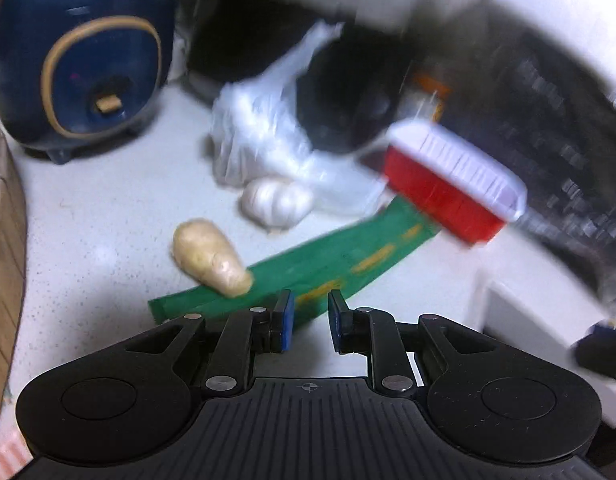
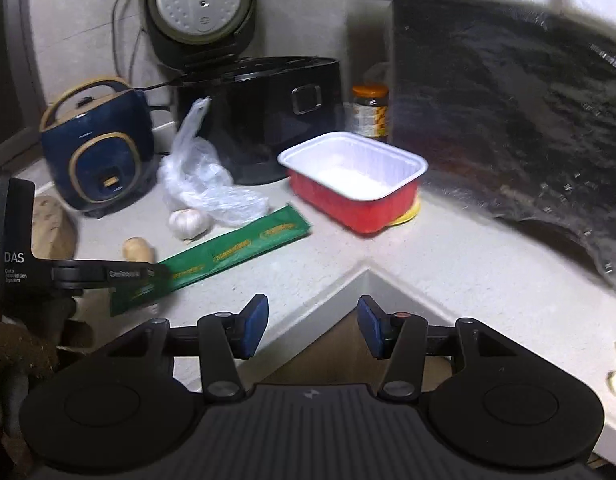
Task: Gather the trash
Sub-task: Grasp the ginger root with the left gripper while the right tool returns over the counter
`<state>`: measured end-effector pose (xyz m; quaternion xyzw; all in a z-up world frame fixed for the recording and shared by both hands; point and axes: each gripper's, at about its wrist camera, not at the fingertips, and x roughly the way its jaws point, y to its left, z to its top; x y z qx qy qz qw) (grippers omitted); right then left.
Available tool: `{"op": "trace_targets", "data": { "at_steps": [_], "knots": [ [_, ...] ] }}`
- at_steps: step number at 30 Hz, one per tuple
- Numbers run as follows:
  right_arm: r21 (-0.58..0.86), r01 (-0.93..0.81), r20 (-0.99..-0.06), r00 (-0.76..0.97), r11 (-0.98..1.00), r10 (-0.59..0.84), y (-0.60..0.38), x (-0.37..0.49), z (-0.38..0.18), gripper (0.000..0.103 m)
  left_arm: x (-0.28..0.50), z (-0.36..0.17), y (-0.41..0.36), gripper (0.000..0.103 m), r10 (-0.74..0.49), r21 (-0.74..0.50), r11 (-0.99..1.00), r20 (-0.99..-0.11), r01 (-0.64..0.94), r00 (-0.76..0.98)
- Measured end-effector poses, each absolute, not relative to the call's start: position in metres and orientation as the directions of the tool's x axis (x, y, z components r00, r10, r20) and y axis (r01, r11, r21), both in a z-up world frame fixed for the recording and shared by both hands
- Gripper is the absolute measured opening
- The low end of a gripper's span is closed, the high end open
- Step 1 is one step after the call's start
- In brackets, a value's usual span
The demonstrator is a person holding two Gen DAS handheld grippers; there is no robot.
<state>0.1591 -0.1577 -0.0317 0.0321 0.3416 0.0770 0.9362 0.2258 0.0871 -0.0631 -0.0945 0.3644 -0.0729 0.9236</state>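
While the left claw hung slightly parted and empty over the near end of one green wrapper, the right claw gaped wide, holding nothing, above the table's inner corner edge. One ginger piece touched the wrapper; beyond lay one garlic bulb, one crumpled plastic bag and one red tray.

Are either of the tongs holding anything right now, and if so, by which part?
Nothing is held. The left tongs are open just short of the green wrapper; the right tongs are open over the counter edge.
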Motion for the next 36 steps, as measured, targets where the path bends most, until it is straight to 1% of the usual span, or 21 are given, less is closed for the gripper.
{"op": "trace_targets", "data": {
  "at_steps": [2,4,7,12,18,19,21,23,24,25,26,28,31,36],
  "knots": [
    [0.109,-0.14,-0.634,0.753,0.984,0.178,-0.157,0.157,-0.035,0.049,0.217,-0.055,0.096,0.023,-0.158,-0.248,0.969,-0.61,0.002,0.777],
    [0.094,-0.153,-0.647,0.742,0.984,0.177,-0.156,0.157,-0.04,0.049,0.22,-0.051,0.107,0.023,-0.098,-0.28,0.956,-0.594,-0.09,0.798],
    [0.095,-0.165,-0.666,0.722,0.982,0.186,-0.155,0.162,-0.045,0.049,0.234,-0.051,0.112,0.023,0.006,-0.246,0.947,-0.628,-0.207,0.778],
    [0.091,-0.166,-0.668,0.721,0.982,0.184,-0.158,0.162,-0.048,0.049,0.249,-0.059,0.106,0.024,0.048,-0.183,0.958,-0.658,-0.222,0.752],
    [0.104,-0.131,-0.695,0.7,0.986,0.166,-0.168,0.165,-0.057,0.049,0.256,-0.064,0.102,0.025,0.102,-0.092,0.974,-0.644,-0.209,0.758],
    [0.108,-0.126,-0.7,0.695,0.986,0.166,-0.168,0.166,-0.059,0.049,0.257,-0.065,0.102,0.027,0.113,-0.067,0.977,-0.644,-0.203,0.757],
    [0.113,-0.121,-0.71,0.684,0.986,0.166,-0.168,0.167,-0.062,0.049,0.259,-0.069,0.106,0.035,0.088,-0.065,0.983,-0.645,-0.17,0.759],
    [0.112,-0.122,-0.72,0.674,0.986,0.166,-0.165,0.169,-0.065,0.049,0.26,-0.076,0.11,0.048,0.041,-0.092,0.986,-0.666,-0.137,0.745],
    [0.108,-0.125,-0.724,0.669,0.986,0.164,-0.163,0.169,-0.066,0.049,0.26,-0.08,0.111,0.05,0.032,-0.09,0.988,-0.675,-0.125,0.737],
    [0.102,-0.129,-0.727,0.667,0.986,0.163,-0.16,0.169,-0.066,0.049,0.26,-0.082,0.111,0.05,0.029,-0.088,0.989,-0.679,-0.121,0.733],
    [0.096,-0.132,-0.729,0.666,0.986,0.161,-0.158,0.168,-0.067,0.049,0.26,-0.084,0.111,0.047,0.027,-0.089,0.989,-0.684,-0.12,0.729],
    [0.092,-0.136,-0.732,0.662,0.986,0.16,-0.156,0.168,-0.068,0.049,0.261,-0.086,0.113,0.045,0.025,-0.103,0.986,-0.677,-0.128,0.735],
    [0.086,-0.138,-0.733,0.661,0.987,0.157,-0.155,0.166,-0.069,0.049,0.264,-0.085,0.118,0.045,0.01,-0.136,0.981,-0.672,-0.137,0.741],
    [0.075,-0.132,-0.747,0.65,0.988,0.143,-0.155,0.167,-0.073,0.049,0.269,-0.088,0.115,0.045,0.01,-0.138,0.981,-0.659,-0.134,0.752]
  ]
}}
